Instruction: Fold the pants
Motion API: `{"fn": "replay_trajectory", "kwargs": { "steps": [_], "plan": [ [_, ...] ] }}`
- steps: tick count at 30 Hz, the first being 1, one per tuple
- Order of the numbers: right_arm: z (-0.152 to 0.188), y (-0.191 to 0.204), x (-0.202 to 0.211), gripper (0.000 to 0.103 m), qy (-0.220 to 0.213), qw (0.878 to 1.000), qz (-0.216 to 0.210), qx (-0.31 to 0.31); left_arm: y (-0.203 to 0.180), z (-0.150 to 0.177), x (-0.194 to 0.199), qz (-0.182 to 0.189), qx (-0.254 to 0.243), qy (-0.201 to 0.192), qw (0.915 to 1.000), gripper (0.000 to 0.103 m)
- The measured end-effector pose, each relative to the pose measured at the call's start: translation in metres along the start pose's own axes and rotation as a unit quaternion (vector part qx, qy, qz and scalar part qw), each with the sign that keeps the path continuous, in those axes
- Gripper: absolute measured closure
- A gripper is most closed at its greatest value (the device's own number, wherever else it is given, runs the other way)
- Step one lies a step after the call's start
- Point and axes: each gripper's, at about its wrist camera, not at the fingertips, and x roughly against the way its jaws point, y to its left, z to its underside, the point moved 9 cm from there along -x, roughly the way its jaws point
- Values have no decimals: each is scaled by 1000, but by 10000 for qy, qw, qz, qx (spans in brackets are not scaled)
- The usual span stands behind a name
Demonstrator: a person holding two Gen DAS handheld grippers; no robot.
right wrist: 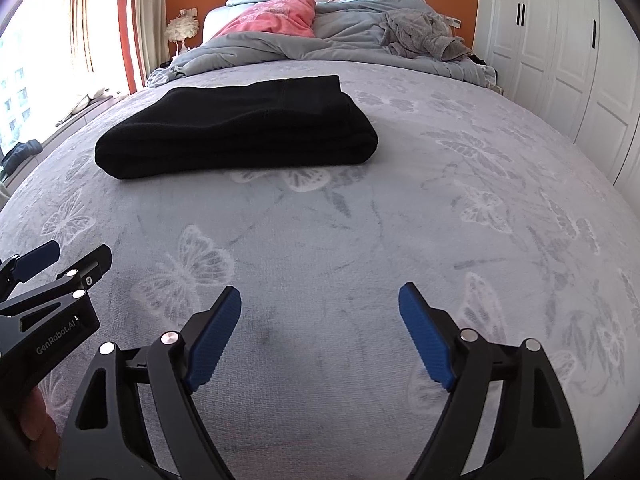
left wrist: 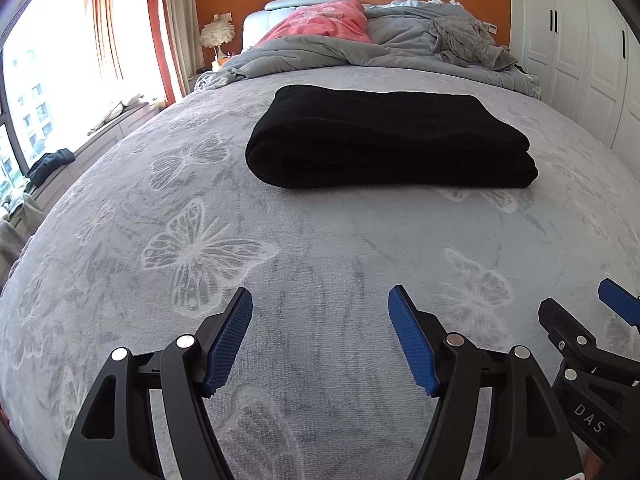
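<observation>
From the left wrist view, the left gripper [left wrist: 320, 300] hangs above the grey butterfly-print bedspread [left wrist: 200, 240] with its jaws spread wide and nothing between them. The black pants [left wrist: 388, 136] lie folded into a thick rectangle in the middle of the bed, well ahead of the fingertips, the rounded fold edge facing the camera. A broad band of bare bedspread runs between gripper and pants, and open cover continues to the left as far as the bed's curved edge by the window [left wrist: 44, 72]. Beyond the pants, a rumpled grey duvet [left wrist: 320, 52] and a pink pillow [left wrist: 320, 20] fill the head end. The right gripper [left wrist: 600, 320] shows at the lower right corner.

From the right wrist view, the right gripper [right wrist: 320, 300] also has its jaws spread and empty over the cover. The pants [right wrist: 240, 136] sit ahead and to the left, apart from both grippers. Open bedspread stretches right toward the white wardrobe doors [right wrist: 560, 60]. The left gripper [right wrist: 56, 260] shows at the left edge.
</observation>
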Motion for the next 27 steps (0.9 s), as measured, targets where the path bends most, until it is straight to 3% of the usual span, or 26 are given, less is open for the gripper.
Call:
{"fn": "replay_trajectory", "kwargs": {
  "steps": [27],
  "plan": [
    [-2,3,6,24,-52,10000,35,8,-3,-5,8,-86,-114,-225,9996,35]
  ]
}}
